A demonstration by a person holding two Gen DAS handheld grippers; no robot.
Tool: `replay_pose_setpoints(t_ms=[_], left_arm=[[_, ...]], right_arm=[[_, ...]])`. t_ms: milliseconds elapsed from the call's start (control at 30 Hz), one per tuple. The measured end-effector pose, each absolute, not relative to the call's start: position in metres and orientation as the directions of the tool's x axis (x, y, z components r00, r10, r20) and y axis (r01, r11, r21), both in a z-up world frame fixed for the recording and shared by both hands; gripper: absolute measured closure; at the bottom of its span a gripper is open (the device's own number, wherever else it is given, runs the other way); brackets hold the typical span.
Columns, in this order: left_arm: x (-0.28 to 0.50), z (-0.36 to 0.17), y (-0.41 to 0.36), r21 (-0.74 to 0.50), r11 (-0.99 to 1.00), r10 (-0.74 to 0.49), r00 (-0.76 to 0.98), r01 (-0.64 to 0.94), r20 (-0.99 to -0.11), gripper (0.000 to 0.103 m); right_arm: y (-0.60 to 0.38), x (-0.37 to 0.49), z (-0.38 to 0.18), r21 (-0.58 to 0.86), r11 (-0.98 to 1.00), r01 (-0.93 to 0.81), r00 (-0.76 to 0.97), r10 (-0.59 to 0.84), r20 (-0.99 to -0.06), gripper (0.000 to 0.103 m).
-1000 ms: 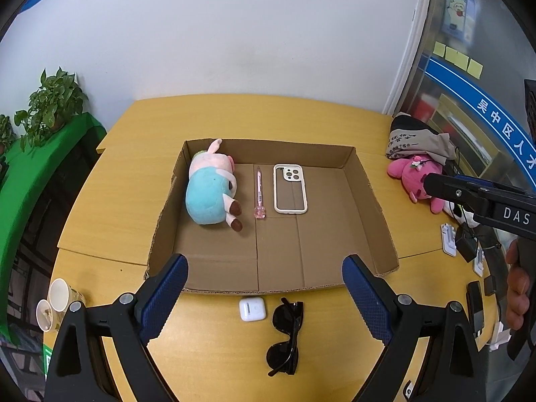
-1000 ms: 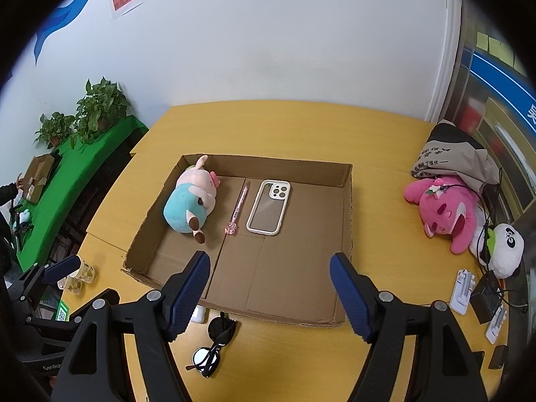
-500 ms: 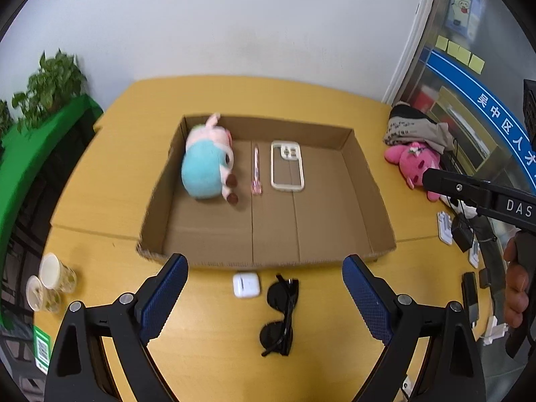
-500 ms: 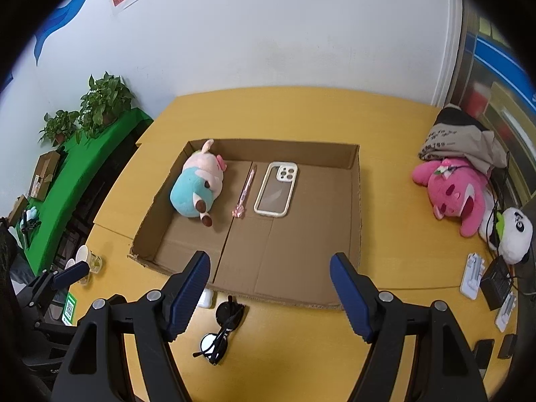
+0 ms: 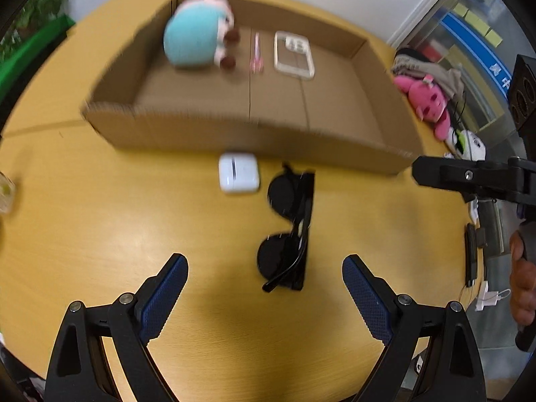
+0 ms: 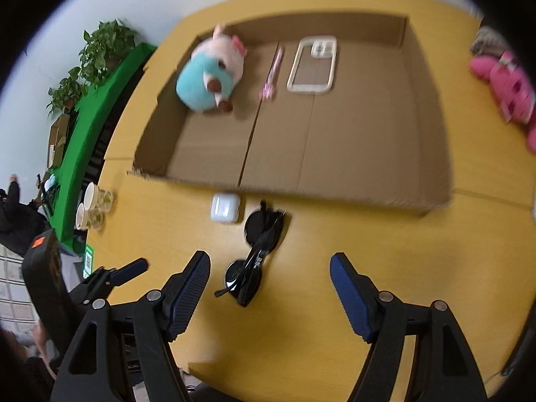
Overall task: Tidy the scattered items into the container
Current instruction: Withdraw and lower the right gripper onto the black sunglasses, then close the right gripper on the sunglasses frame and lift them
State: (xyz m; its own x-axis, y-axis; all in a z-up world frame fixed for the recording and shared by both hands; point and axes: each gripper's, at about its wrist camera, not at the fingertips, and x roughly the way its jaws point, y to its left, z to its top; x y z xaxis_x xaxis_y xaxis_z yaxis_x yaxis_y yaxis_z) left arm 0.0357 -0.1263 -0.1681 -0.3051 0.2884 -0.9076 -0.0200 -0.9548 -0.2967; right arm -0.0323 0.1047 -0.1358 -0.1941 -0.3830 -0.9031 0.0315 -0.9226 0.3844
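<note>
Yellow wood tabletop [image 5: 100, 221] against a white wall, green plants at far left.

Nearest: left hand-held gripper [image 5: 264, 288], jaws wide apart w/ nothing between the blue pads, tilted steeply down over the tabletop. Right hand-held gripper [image 6: 269, 284] likewise spread apart, empty, angled down; in the left wrist view its black frame pokes in from the right w/ part of a hand [image 5: 522, 288] on the grip.

Just beyond the fingertips: folded black sunglasses [image 5: 288, 231] lying flat on the tabletop, running near-to-far, roughly centred ahead of the left gripper; in the right wrist view they sit [image 6: 258, 251] nearer that gripper's left finger. Neither gripper touches them.

Next: white earbud case [image 5: 238, 177], just left of the far lens, apart from it, close to the front wall of the box.

Then the shallow cardboard box [image 5: 254, 130], open top. Inside, at the far left: blue-and-pink plush toy [image 5: 197, 40], then a pink pen [image 5: 257, 52], then a clear phone case [image 5: 294, 54], side by side. Rest of box floor bare.

Far right, outside box: pink plush [image 5: 428, 100] by a grey bag [image 5: 432, 70]; chargers & cables along the right edge. Paper cups [image 6: 90, 207] at the left edge.
</note>
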Motion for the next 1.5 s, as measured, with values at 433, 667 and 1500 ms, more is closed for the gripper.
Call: replay_pose_setpoints(t_ms=[433, 667, 1500], left_arm=[[0.029, -0.218, -0.113, -0.342, -0.939, 0.340, -0.235, -0.030, -0.911, 0.007], [0.030, -0.224, -0.110, -0.350, -0.937, 0.344, -0.232, -0.016, -0.910, 0.007], [0.037, -0.189, -0.103, -0.581, -0.811, 0.579, -0.245, -0.073, -0.777, 0.055]], right_arm=[[0.068, -0.054, -0.238, 0.536, -0.843, -0.039, -0.007, -0.536, -0.844, 0.053], [0.065, -0.052, -0.243, 0.545, -0.838, -0.020, 0.005, -0.545, -0.839, 0.093], [0.105, -0.035, -0.193, 0.711, -0.702, -0.053, -0.079, -0.707, -0.703, 0.094]])
